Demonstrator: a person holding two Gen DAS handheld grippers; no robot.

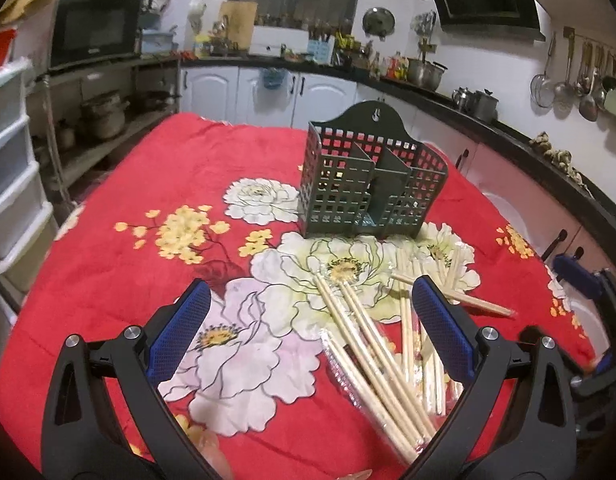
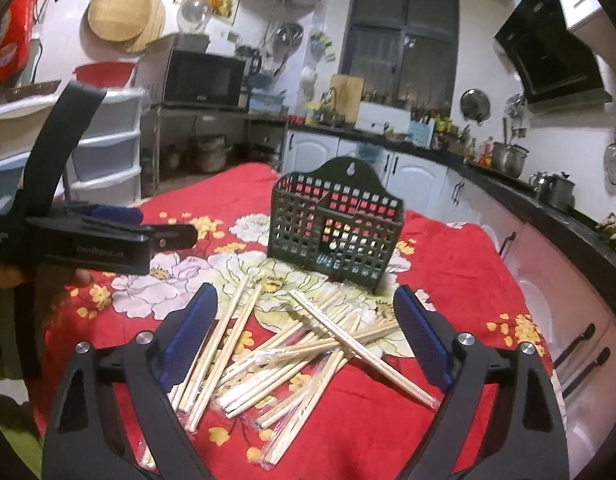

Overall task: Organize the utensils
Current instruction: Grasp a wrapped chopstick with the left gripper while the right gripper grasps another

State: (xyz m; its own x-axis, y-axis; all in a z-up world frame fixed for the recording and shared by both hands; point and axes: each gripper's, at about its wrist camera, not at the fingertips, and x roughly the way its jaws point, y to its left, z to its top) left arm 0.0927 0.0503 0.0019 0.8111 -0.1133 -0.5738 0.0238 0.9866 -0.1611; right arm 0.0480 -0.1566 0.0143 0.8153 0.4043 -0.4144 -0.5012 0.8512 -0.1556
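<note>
Right up close in the right wrist view, the right gripper (image 2: 305,338) hung spread wide with nothing between its blue pads (image 2: 189,340), straddling a messy pile of chopsticks (image 2: 291,354) on the red flowered tablecloth (image 2: 460,248). Some of those sticks were in clear plastic sleeves, and they were crossed over each other every which way. Off to that camera's left side, the left gripper (image 2: 163,228) hovered above the cloth, seen side-on, so from there I couldn't tell how it stood. Its own camera settled it though: the left gripper (image 1: 312,320) was released too, pads far apart and empty, with the chopsticks (image 1: 372,344) lying under and just past its right pad (image 1: 442,326). Behind the pile, a dark green slotted holder (image 2: 336,228) stood upright on the cloth with dividers inside, and I saw no chopsticks in it. Farther back was a kitchen counter (image 2: 504,178) with pots (image 2: 508,158) along it.
</note>
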